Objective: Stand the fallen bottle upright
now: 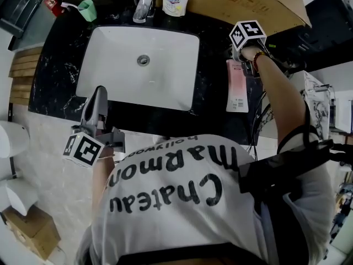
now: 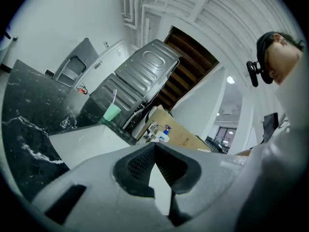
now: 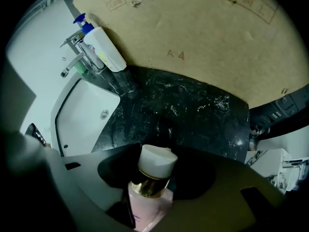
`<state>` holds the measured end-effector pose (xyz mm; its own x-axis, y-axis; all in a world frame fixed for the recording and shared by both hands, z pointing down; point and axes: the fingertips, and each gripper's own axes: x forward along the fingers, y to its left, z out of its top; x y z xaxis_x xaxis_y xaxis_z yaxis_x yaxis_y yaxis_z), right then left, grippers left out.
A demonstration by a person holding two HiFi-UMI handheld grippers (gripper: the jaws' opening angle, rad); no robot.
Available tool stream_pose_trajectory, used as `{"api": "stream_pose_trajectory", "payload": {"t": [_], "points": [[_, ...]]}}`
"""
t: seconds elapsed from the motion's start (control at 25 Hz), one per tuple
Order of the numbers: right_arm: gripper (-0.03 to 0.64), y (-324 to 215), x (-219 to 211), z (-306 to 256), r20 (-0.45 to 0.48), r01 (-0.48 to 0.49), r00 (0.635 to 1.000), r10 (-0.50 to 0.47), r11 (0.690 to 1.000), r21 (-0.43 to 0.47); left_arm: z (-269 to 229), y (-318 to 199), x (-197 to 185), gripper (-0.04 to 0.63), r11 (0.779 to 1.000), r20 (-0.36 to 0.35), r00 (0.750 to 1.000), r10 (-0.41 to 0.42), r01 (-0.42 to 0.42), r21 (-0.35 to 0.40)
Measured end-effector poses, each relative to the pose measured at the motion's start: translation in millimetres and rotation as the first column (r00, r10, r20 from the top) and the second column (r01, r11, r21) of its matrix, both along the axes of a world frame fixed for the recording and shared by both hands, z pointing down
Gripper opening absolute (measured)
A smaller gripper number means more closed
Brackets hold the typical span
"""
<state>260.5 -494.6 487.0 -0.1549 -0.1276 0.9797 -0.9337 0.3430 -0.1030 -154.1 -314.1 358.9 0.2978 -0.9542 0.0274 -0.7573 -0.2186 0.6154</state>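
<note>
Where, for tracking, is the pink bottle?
Head view, right side: the pink bottle held by the right gripper, over the black counter right of the sink.

Right arm [image 1: 278, 95] outstretched, the right gripper [image 1: 242, 55] points steeply down, jaws clamped on a bottle [image 1: 237, 87]; the left gripper [image 1: 100, 93] is held level by the waist, jaws pressed together.

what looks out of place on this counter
The pink bottle lies flat on the black counter to the right of the sink, whereas the soap dispenser stands upright. The right gripper has its jaws around the bottle just below the white cap.
</note>
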Motion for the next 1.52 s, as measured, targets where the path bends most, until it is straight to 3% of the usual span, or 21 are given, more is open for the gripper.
{"api": "stream_pose_trajectory", "payload": {"t": [0.52,1.52], "points": [[0.206,6.7,-25.1,-35.1,0.029,0.102,0.994,-0.107,0.985,0.140,-10.3,-7.2,1.4,0.015,0.999,-0.006,1.000,0.023,-0.023,0.027],[0.202,27.0,-23.4,-93.7,0.019,0.105,0.993,-0.119,0.927,0.359,-36.8,-1.6,12.6,0.015,0.992,-0.008,0.996,0.083,-0.082,0.098]]}}
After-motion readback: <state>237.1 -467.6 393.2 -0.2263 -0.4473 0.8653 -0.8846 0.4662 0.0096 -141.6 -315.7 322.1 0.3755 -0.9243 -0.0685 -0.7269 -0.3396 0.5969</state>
